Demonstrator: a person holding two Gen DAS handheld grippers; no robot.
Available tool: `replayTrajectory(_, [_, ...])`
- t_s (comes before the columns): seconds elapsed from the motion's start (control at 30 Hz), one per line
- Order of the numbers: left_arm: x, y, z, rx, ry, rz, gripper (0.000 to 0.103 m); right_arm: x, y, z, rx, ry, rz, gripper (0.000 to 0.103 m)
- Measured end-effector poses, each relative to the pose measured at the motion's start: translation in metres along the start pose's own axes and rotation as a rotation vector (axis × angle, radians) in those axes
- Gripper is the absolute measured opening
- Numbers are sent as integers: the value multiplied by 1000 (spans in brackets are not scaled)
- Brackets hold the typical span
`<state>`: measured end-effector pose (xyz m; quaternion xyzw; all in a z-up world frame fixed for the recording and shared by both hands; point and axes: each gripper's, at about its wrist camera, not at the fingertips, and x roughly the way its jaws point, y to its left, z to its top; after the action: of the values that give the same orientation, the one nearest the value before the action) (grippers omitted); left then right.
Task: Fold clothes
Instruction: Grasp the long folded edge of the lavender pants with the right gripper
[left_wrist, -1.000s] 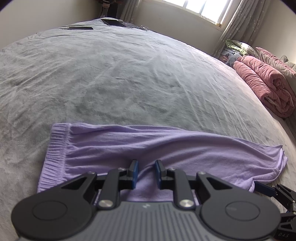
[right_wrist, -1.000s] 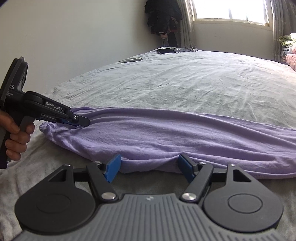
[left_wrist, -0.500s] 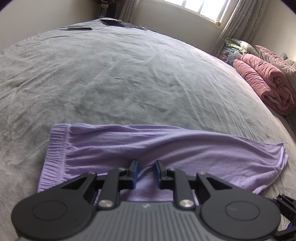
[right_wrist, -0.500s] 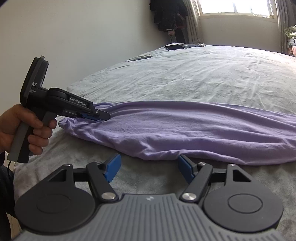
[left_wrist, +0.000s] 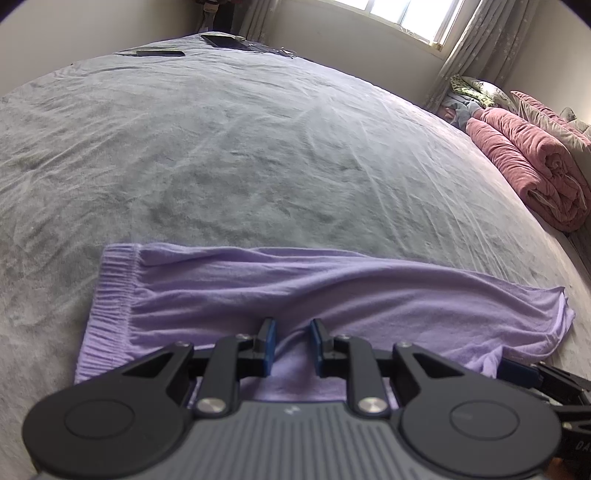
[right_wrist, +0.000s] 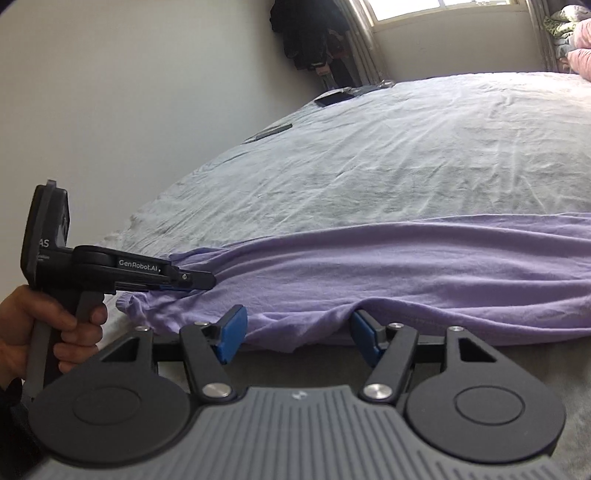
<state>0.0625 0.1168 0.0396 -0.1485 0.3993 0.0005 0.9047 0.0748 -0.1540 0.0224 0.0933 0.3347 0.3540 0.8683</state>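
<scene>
The lilac garment (left_wrist: 332, 295) lies stretched along the near edge of the grey bed (left_wrist: 229, 147). The left hand-held gripper (left_wrist: 290, 345) pinches a ridge of its cloth. The right hand-held gripper (right_wrist: 295, 332) is closing, a fold of hem between its blue pads (right_wrist: 231, 334).

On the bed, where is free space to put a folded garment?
The grey sheet is bare between the purple garment and the dark flat things at the far edge. The side with the pink blankets is crowded.

Black gripper (right_wrist: 295, 332), blue pads (right_wrist: 231, 332), silver screws, "GenRobot.AI" lettering
</scene>
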Motion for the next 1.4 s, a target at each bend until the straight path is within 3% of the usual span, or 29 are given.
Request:
replayTrajectory(0.17, [0,2,1,-11,8,-7,21,-1,2,-2,-56,11,43,67])
replayTrajectory(0.5, [0,1,1,4,8,-1,21,10,43,0,-409,76,-26,67])
replayTrajectory(0.63, [0,2,2,-6,12,-4,21,21,40,2,-463,136,-29,67])
replayTrajectory(0.7, [0,2,2,-5,13,-5,21,21,31,3,-431,135,-33,67])
replayTrajectory(0.83, [0,3,2,-7,14,-7,21,15,7,10,-247,125,5,67])
replayTrajectory(0.97, [0,3,3,-6,15,-7,21,0,11,9,-267,98,0,66])
replayTrajectory(1.07, [1,2,3,-4,16,-4,22,-17,17,11,-229,56,90,66])
replayTrajectory(1.4, [2,1,2,5,13,-5,24,21,21,13,-271,177,103,67])
